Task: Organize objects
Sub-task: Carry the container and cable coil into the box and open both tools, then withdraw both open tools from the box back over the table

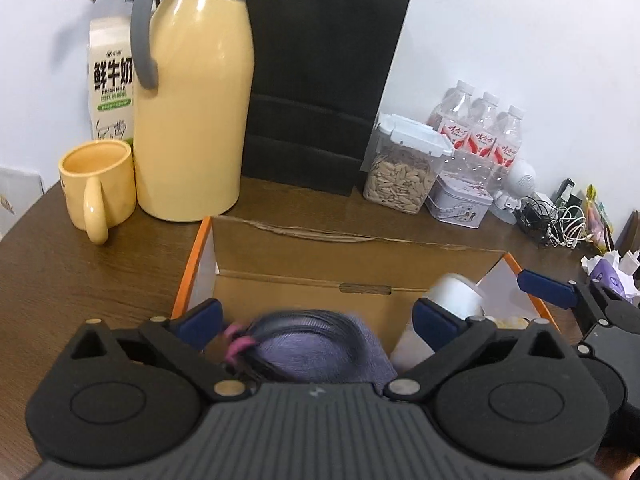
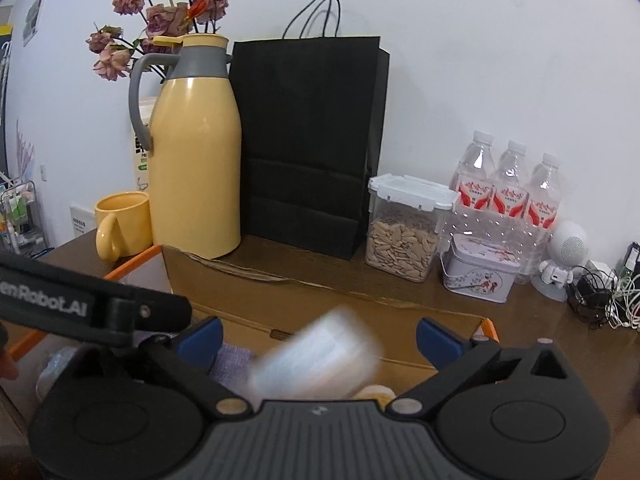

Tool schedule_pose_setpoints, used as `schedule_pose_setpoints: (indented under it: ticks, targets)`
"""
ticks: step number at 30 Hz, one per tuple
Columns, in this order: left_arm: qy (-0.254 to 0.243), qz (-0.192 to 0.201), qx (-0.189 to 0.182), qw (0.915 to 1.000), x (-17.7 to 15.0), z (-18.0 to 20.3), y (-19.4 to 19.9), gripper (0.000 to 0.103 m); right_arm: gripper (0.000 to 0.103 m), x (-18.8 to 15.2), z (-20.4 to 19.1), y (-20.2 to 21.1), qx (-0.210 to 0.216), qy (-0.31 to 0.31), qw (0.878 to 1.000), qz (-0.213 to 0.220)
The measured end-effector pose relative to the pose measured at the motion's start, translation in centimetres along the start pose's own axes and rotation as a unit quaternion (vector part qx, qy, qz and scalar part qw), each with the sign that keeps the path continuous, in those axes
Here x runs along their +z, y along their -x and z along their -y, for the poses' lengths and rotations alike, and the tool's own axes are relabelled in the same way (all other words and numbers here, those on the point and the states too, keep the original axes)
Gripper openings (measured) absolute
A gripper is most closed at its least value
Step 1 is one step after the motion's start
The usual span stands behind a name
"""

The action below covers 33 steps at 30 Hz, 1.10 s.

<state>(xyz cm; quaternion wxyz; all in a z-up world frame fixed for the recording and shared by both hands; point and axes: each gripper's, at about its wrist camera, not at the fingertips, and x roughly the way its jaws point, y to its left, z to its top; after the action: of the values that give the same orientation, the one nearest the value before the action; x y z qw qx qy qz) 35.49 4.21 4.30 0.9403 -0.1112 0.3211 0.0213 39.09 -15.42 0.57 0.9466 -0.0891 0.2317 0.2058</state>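
A home: wooden table (image 2: pixel 320 280) crowded with thermos (image 2: pixel 196 160), mug (image 2: pixel 124 224), dried flowers (image 2: pixel 160 12), water bottles (image 2: pixel 512 188).

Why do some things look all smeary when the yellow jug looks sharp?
In the left wrist view, the purple cloth thing between the open left gripper is smeared by motion blur, while the yellow jug is crisp with window glare. In the right wrist view, a pale packet between the open right gripper is blurred; the black bag stays sharp.
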Motion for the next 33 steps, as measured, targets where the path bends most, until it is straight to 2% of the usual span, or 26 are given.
schedule_pose_setpoints:
  ticks: [12, 21, 33]
  targets:
    - [-0.016, 0.017, 0.007, 0.9997, 0.0, 0.3, 1.4, 0.103, 0.103, 0.2, 0.4, 1.4, -0.004, -0.006, 1.000, 0.006]
    - [-0.035, 0.043, 0.013, 0.9984, -0.7, 0.9, 5.7, 0.103, 0.103, -0.2, -0.4, 5.5, -0.013, -0.005, 1.000, 0.020]
    - [-0.045, 0.069, 0.019, 0.9964, -3.2, 1.3, 13.5, 0.103, 0.103, -2.2, -2.2, 13.2, -0.003, -0.005, 0.999, 0.035]
